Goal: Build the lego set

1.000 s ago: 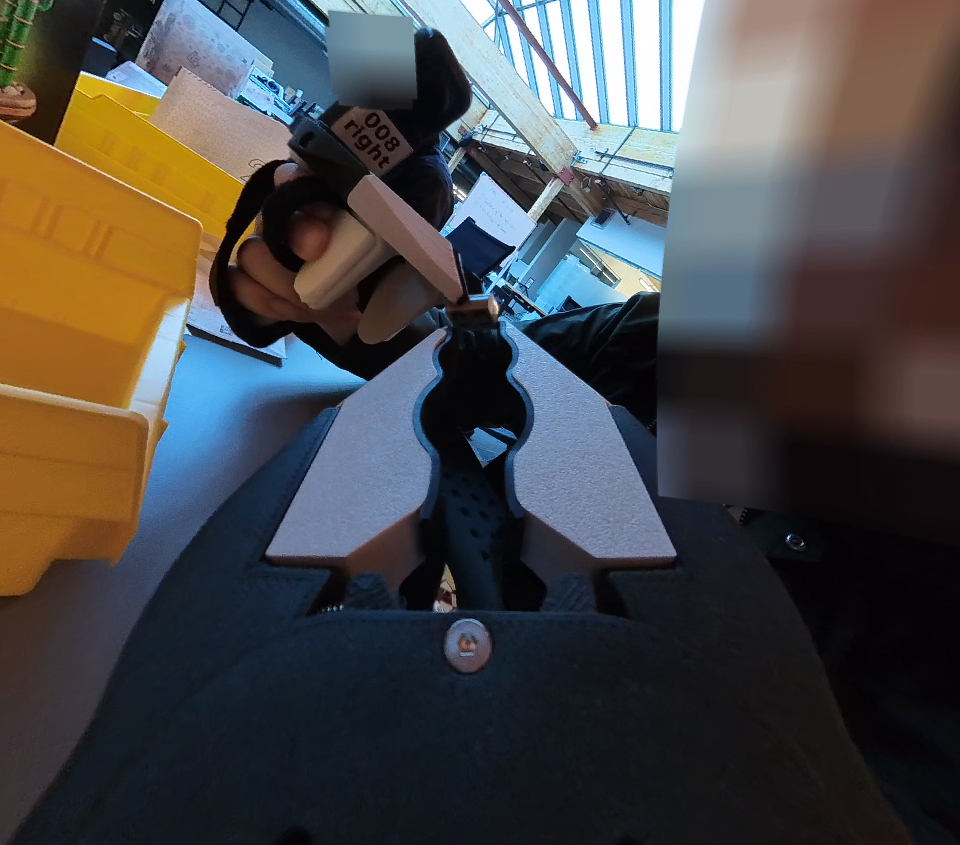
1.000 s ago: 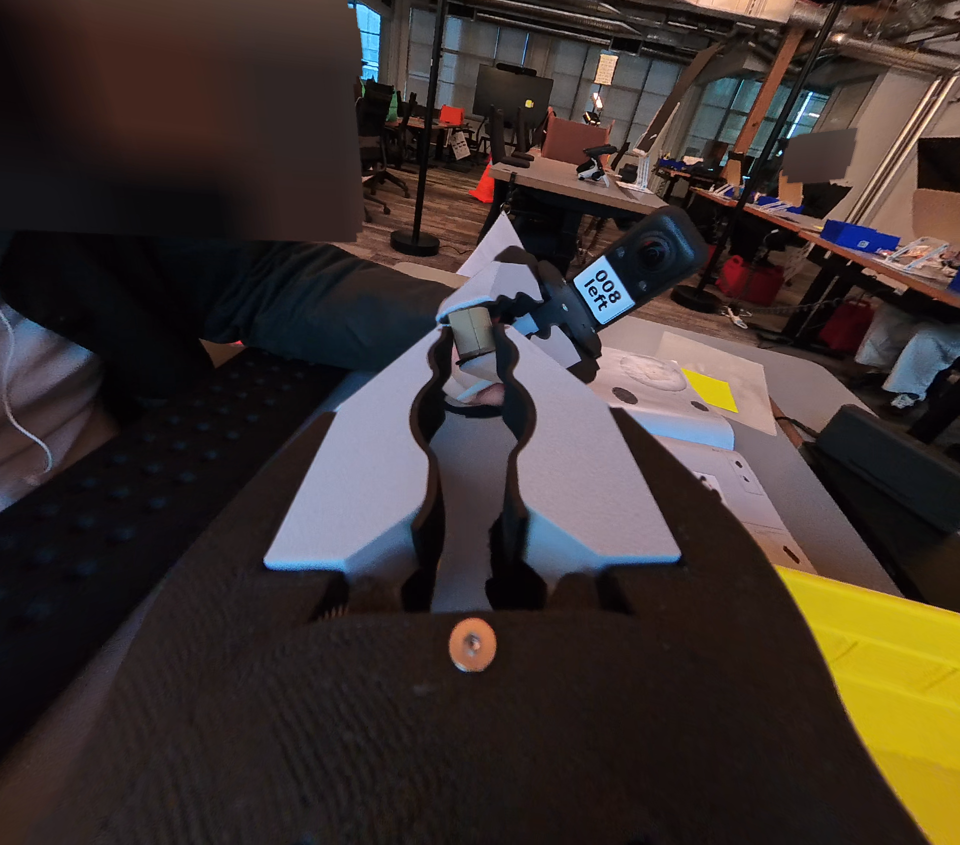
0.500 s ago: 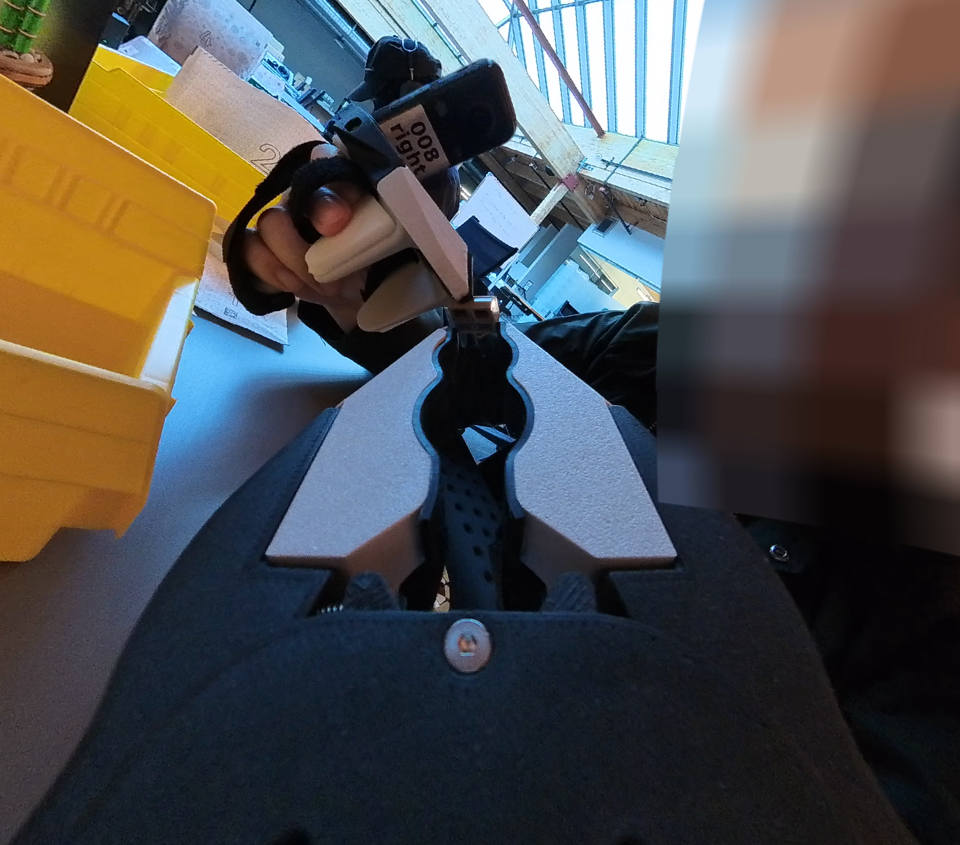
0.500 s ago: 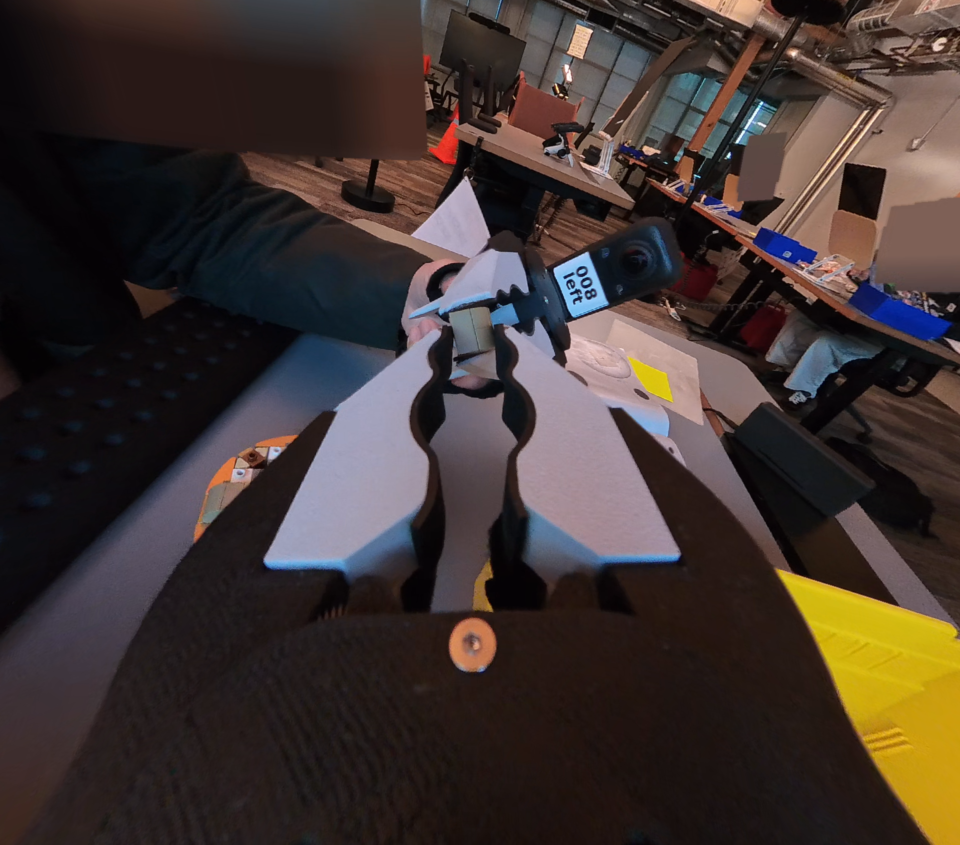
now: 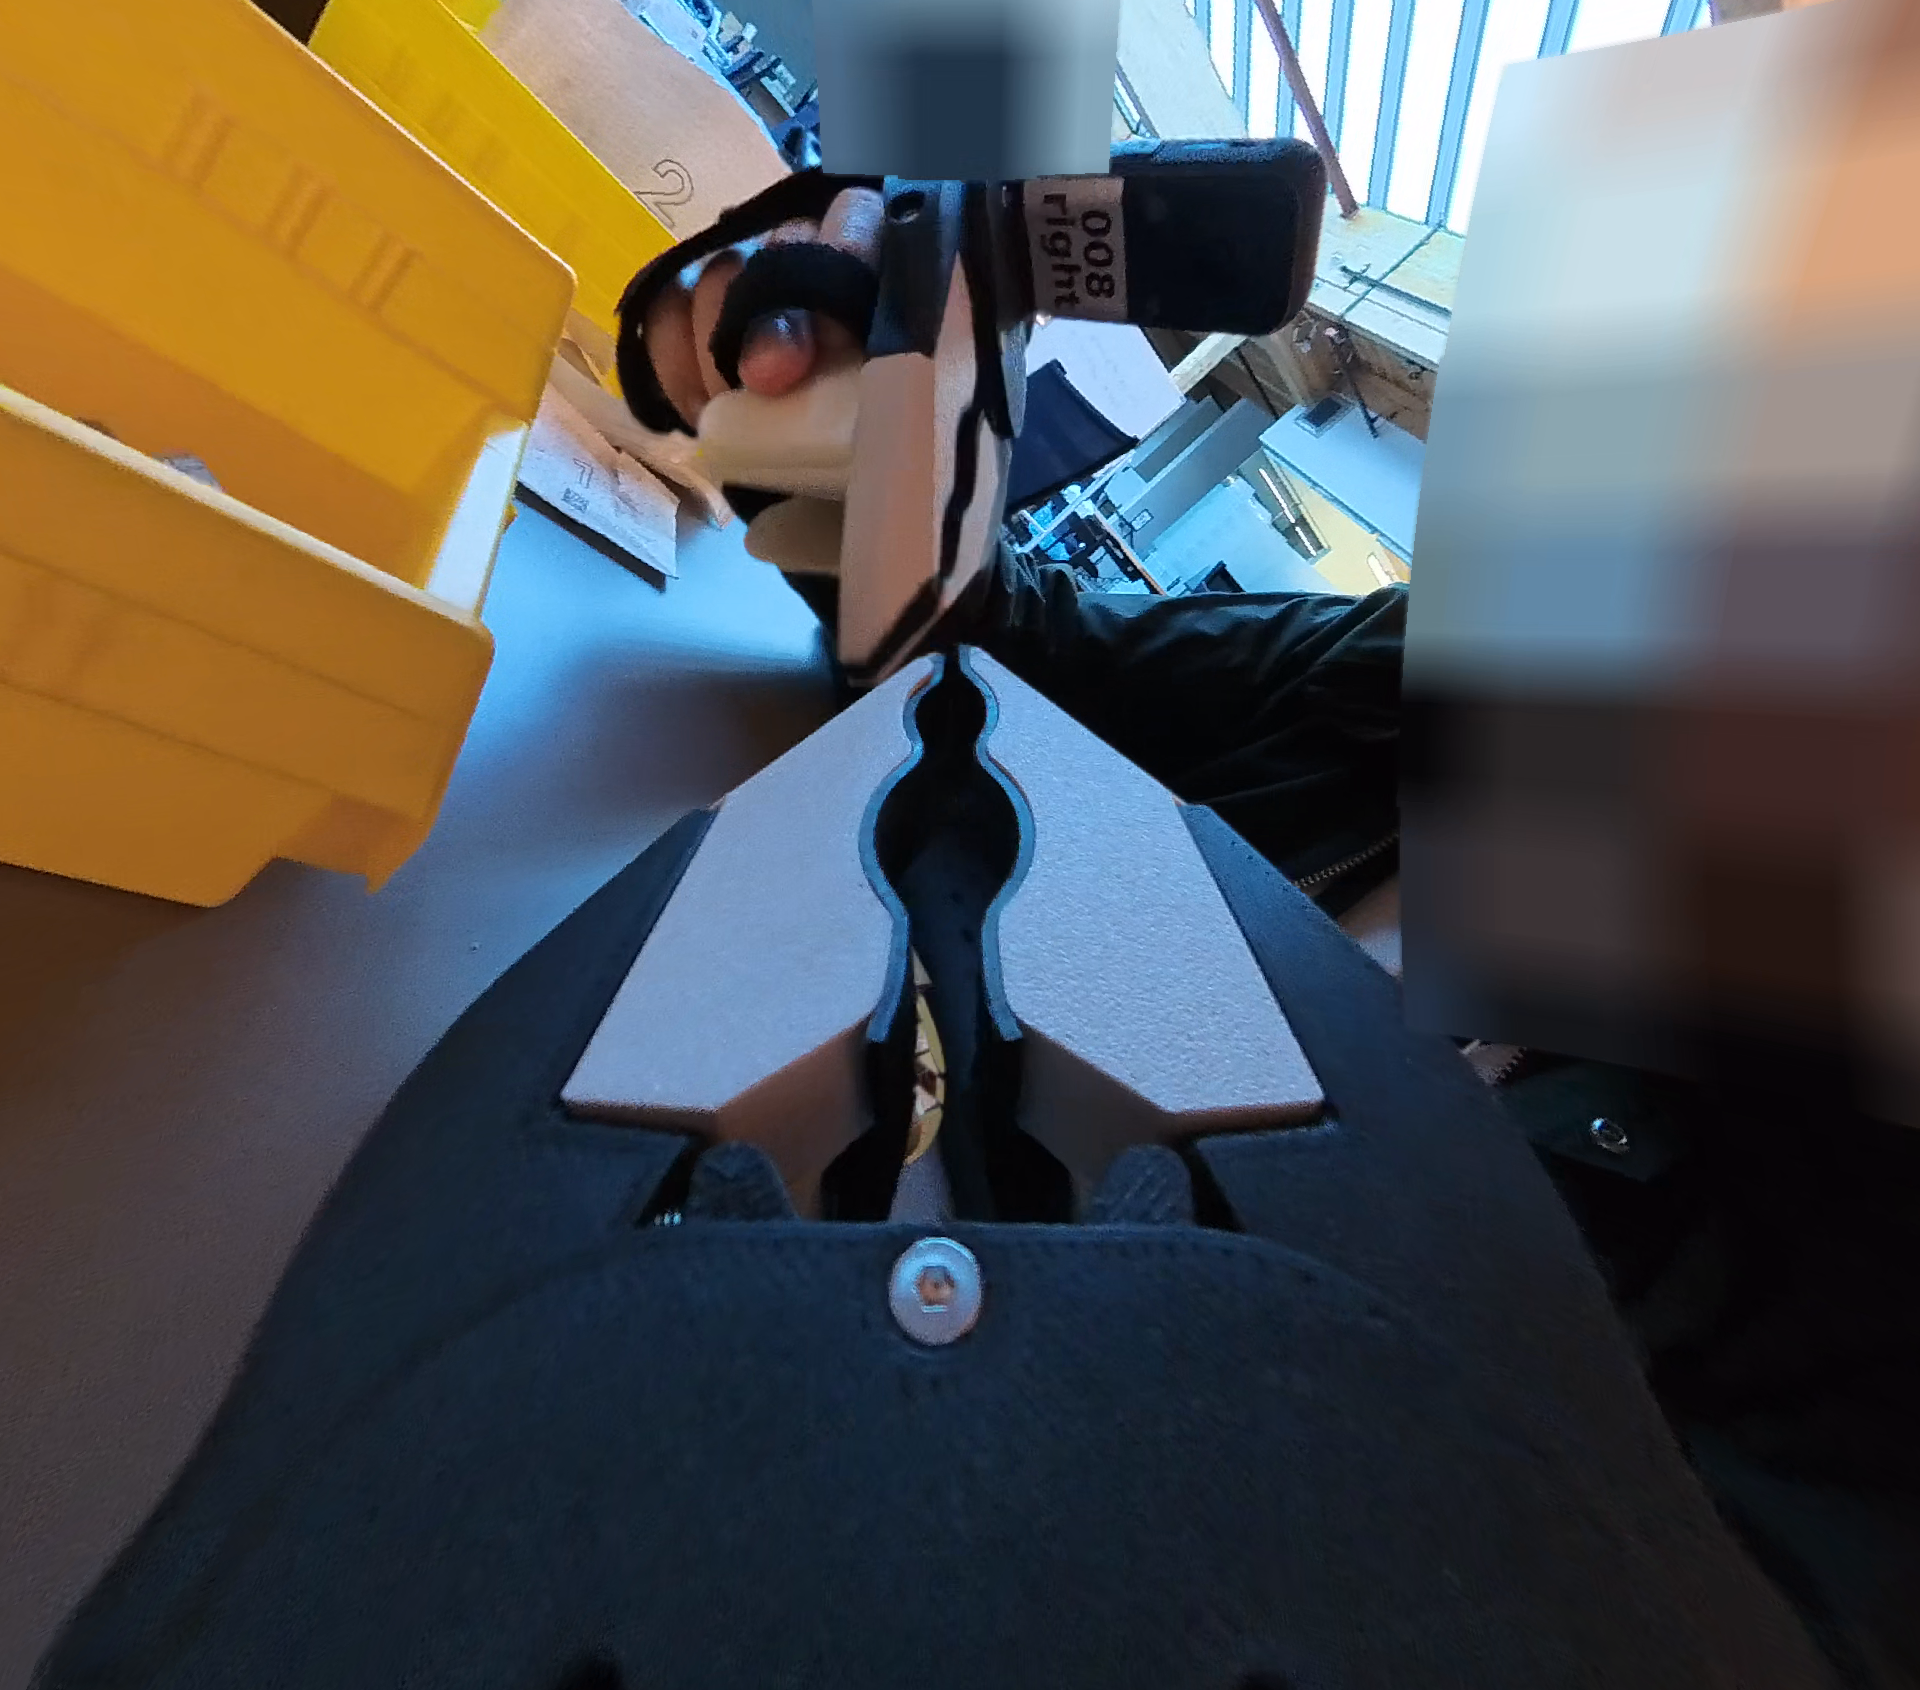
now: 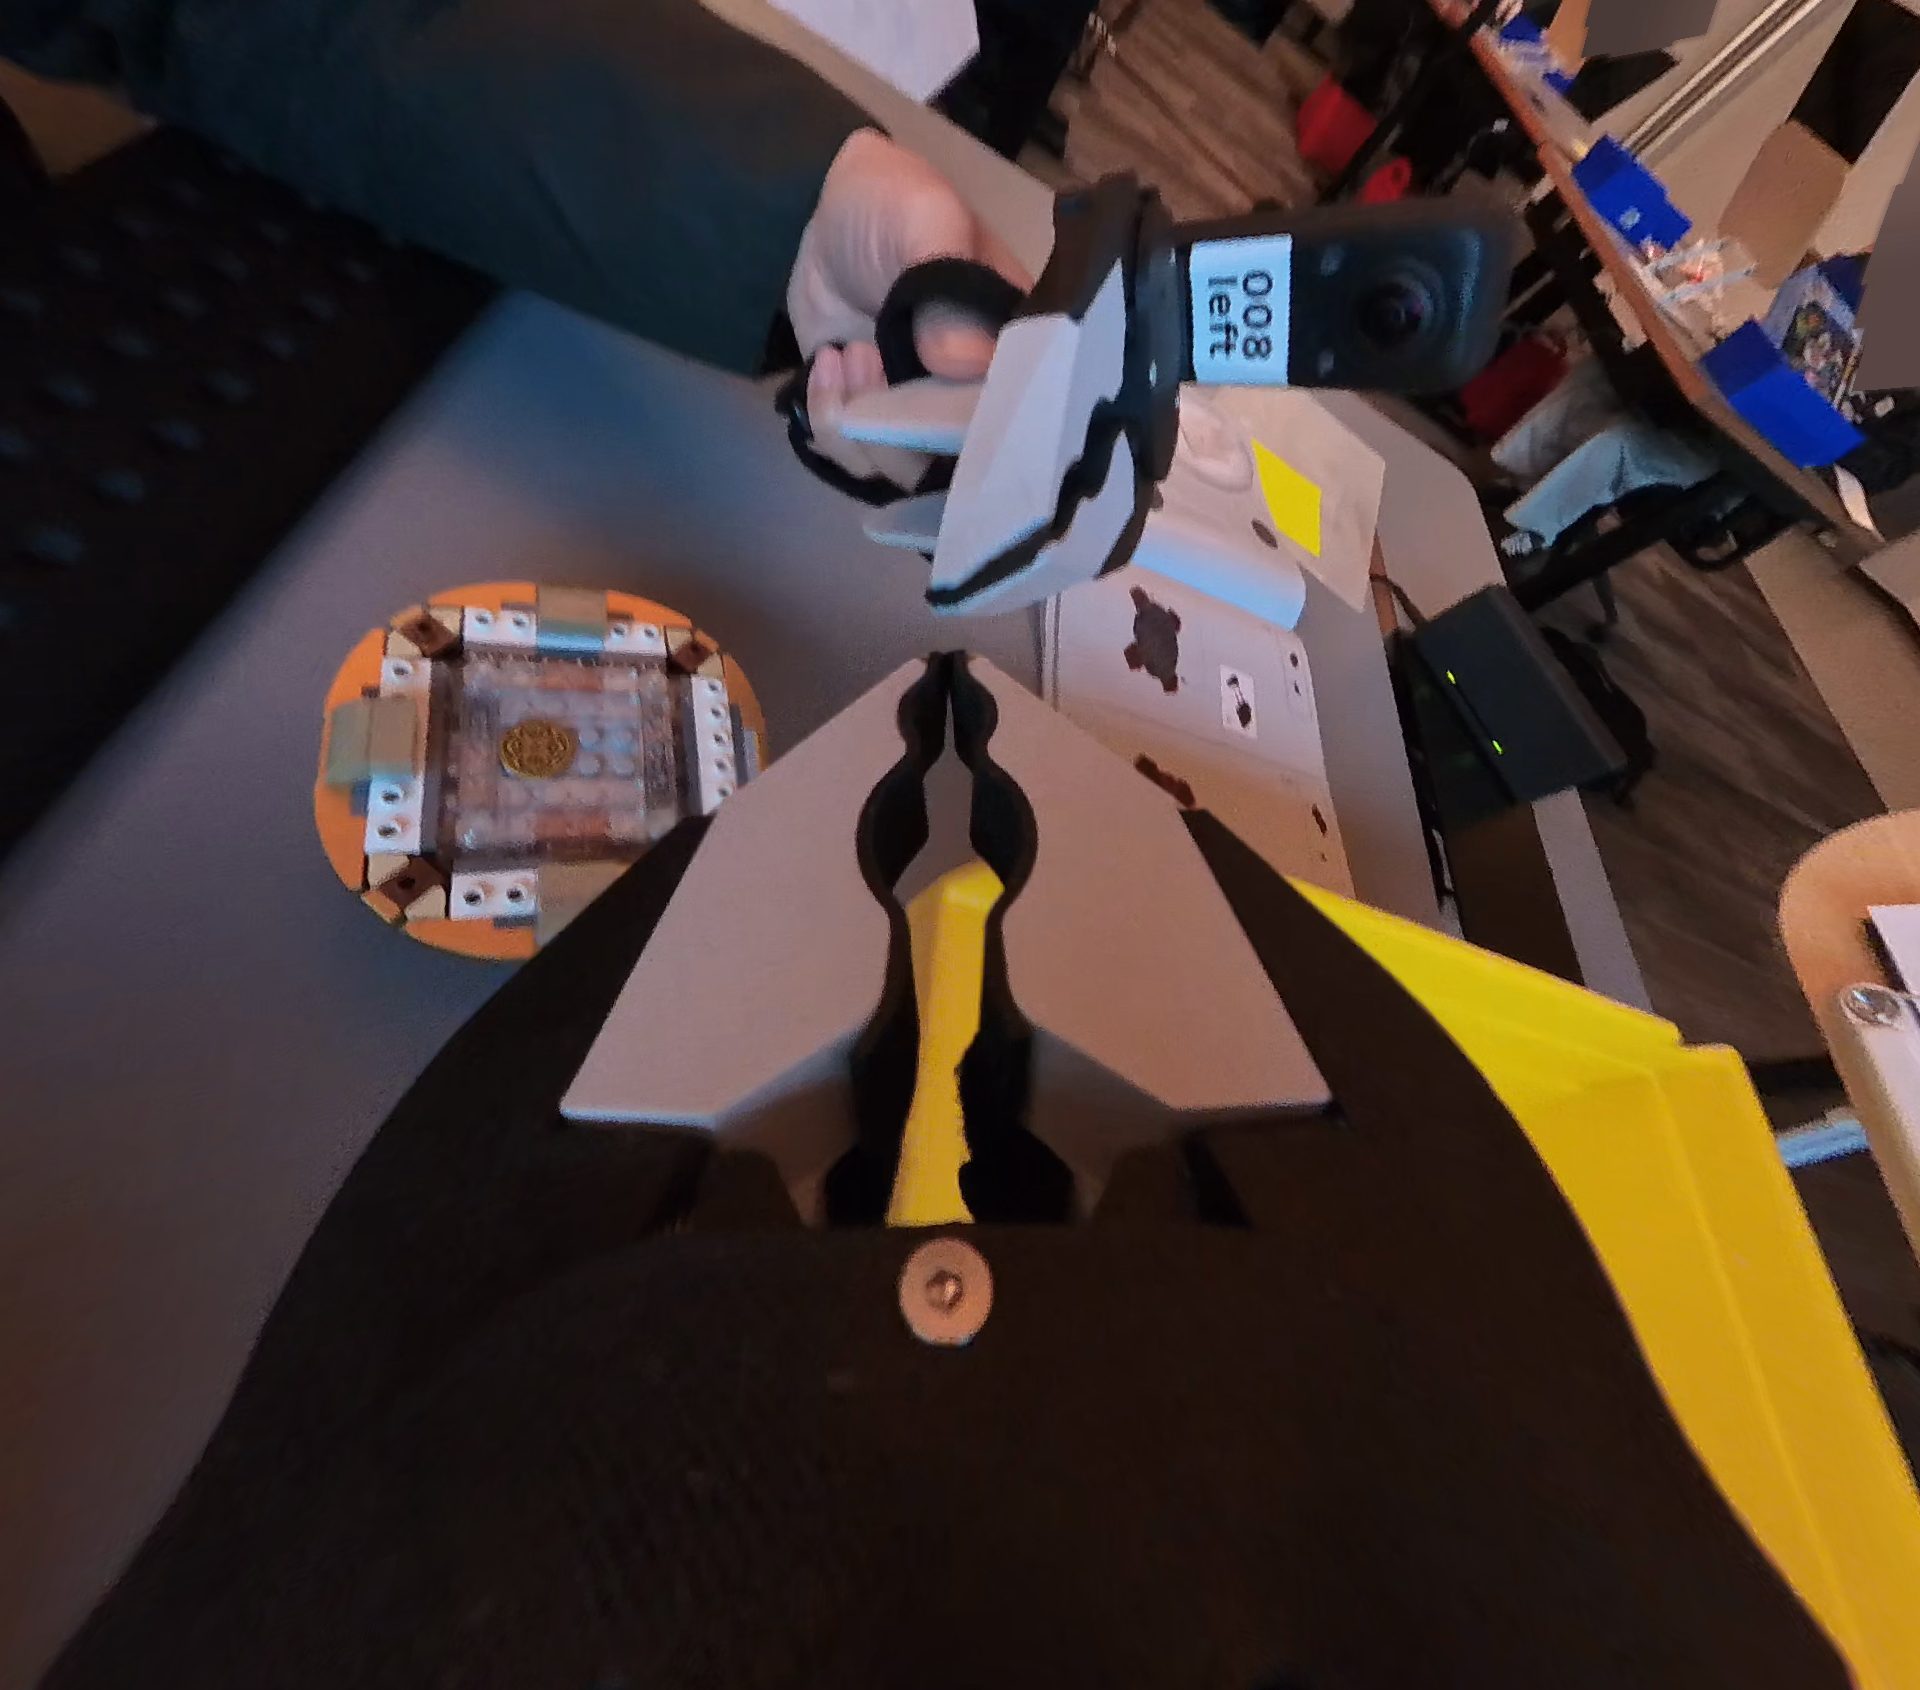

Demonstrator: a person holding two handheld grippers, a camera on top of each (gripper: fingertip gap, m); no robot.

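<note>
The lego build [image 6: 540, 767] is a round orange base with a square frame of tan, white and brown bricks and a gold disc in the middle. It sits on the grey table [image 6: 260, 1069], left of my right gripper [image 6: 945, 666]. The right gripper's jaws are together and I see nothing between them. My left gripper [image 5: 951, 666] is also shut with nothing visible at its tips. The two grippers are held above the table with their tips close together; the right one shows in the left wrist view [image 5: 868, 669], the left one in the right wrist view [image 6: 935, 596].
Yellow bins [image 5: 208, 393] stand to the left in the left wrist view, and one [image 6: 1507, 1173] lies under my right gripper. An instruction booklet [image 6: 1195, 705] and a black box [image 6: 1507, 705] lie behind. A person's dark sleeve [image 6: 468, 82] reaches across. Both grippers' tips are close together, under 4 cm apart.
Both views have tilted down toward the table, and the build has come into view. The small tan round piece held between the gripper tips is no longer visible. The tips have moved slightly apart.
</note>
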